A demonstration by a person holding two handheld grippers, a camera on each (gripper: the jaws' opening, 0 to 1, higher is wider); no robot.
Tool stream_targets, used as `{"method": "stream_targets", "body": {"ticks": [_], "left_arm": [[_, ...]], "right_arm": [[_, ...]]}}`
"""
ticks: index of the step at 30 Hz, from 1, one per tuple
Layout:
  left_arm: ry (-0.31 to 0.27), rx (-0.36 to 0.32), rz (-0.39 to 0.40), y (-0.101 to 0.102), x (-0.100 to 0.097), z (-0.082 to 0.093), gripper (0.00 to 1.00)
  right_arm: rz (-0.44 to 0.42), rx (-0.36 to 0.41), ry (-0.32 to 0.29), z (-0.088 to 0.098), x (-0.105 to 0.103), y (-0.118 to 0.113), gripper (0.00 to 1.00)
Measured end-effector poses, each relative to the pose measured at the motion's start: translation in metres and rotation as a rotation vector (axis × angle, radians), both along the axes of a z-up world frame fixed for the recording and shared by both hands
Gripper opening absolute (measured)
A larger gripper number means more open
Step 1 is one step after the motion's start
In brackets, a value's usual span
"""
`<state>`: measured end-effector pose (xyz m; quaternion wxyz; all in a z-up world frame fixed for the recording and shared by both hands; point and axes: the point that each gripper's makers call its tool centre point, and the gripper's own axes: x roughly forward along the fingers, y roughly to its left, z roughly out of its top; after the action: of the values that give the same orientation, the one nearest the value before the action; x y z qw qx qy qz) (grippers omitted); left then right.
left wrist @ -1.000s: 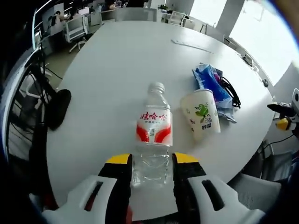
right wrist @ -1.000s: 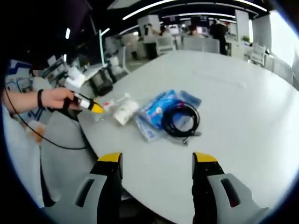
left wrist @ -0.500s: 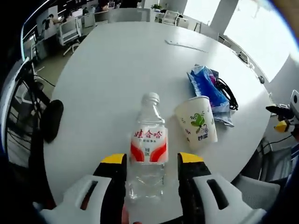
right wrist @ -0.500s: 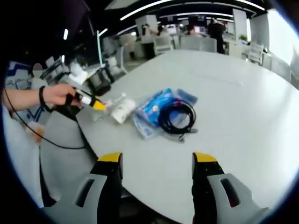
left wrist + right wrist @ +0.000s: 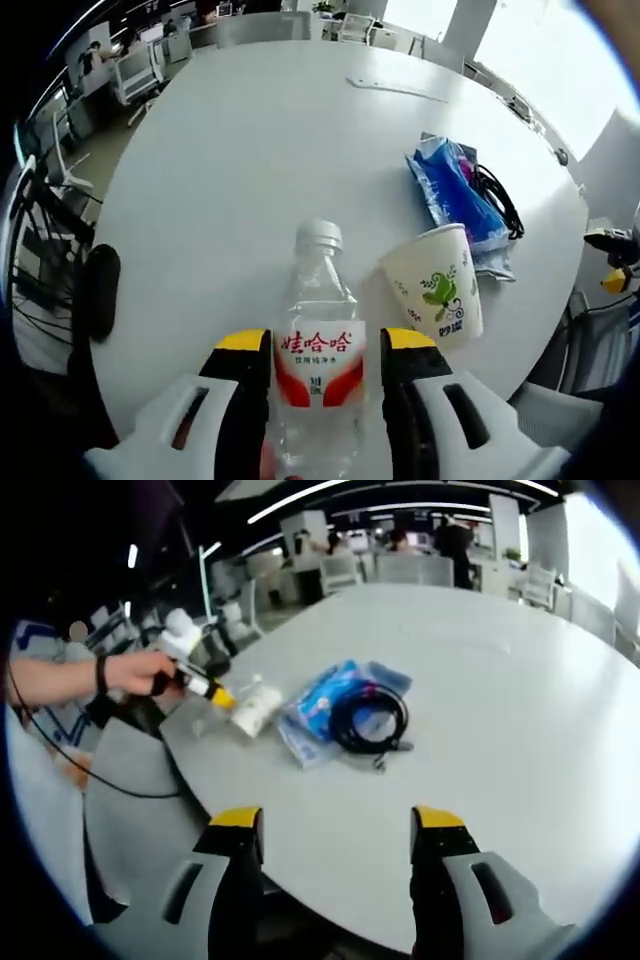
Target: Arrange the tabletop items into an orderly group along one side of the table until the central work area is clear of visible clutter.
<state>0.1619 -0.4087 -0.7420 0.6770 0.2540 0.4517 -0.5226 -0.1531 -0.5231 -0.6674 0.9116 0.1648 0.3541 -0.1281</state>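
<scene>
Between tongs (image 5: 318,352) — clear red-labelled bottle (image 5: 318,350)

The bottle (image 5: 318,370) is clear, shiny plastic with a smooth paper-like label. The cup (image 5: 436,289) looks like matt paper with a printed picture. The blue bag (image 5: 452,196) is thin, crinkly plastic that shines a little. The cable (image 5: 368,718) looks like smooth black rubber. The table (image 5: 250,150) top is smooth, white and matt.
</scene>
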Motion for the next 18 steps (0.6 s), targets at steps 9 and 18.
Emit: {"method": "stream_targets", "body": {"ticks": [9,18], "left_arm": [[0.008,0.013,-0.002,-0.0066,0.0016,-0.0082,0.38],[0.017,-0.026,0.023,-0.0053,0.0033,-0.0034,0.37]], "right_arm": [[-0.009,0.003,-0.003,0.0009,-0.0009,-0.0015,0.57],[0.001,0.004,-0.004,0.0013,0.0043,-0.0022,0.57]]}}
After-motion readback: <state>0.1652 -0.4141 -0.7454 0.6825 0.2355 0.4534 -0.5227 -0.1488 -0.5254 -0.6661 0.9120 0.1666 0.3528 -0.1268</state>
